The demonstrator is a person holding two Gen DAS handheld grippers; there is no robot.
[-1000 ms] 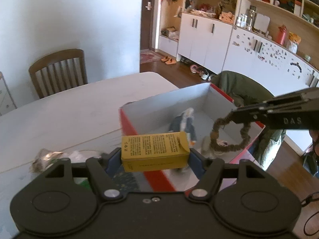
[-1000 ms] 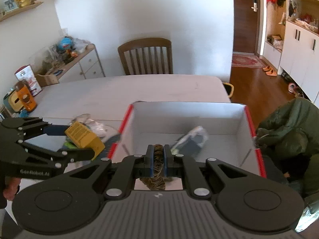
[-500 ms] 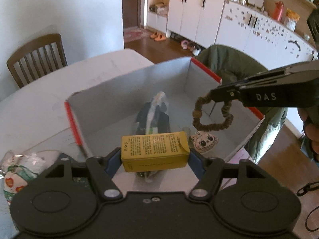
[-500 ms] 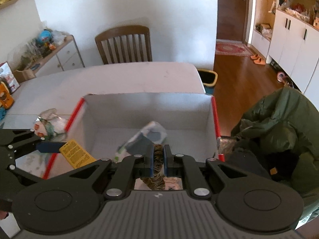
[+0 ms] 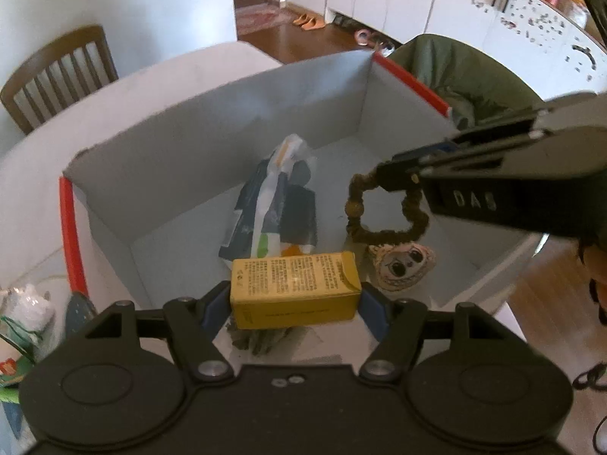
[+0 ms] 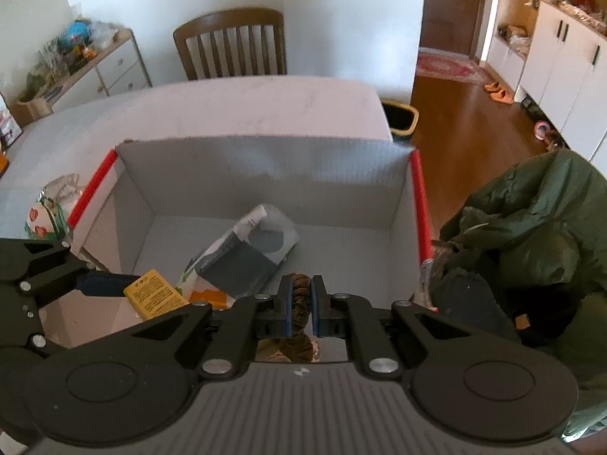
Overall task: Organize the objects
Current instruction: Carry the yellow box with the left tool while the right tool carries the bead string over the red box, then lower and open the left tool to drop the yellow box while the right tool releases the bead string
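My left gripper (image 5: 295,295) is shut on a yellow carton (image 5: 294,288), held over the near side of the open grey box with red edges (image 5: 212,121). In the right wrist view the carton (image 6: 155,297) shows at the lower left. My right gripper (image 6: 301,295) is shut on a brown bead bracelet (image 6: 299,297), which hangs as a loop (image 5: 383,208) above the box's right part. Inside the box lie a dark plastic packet (image 5: 277,204) and a small round cartoon-face item (image 5: 402,265).
The box (image 6: 265,174) stands on a white table (image 6: 227,110). A crumpled printed bag (image 6: 49,208) lies left of the box. A green jacket (image 6: 531,227) hangs over a chair to the right, and a wooden chair (image 6: 231,49) stands at the far side.
Both grippers have moved forward and lower over the box. The carton and the bracelet now hang further inside it. Both grips are unchanged.
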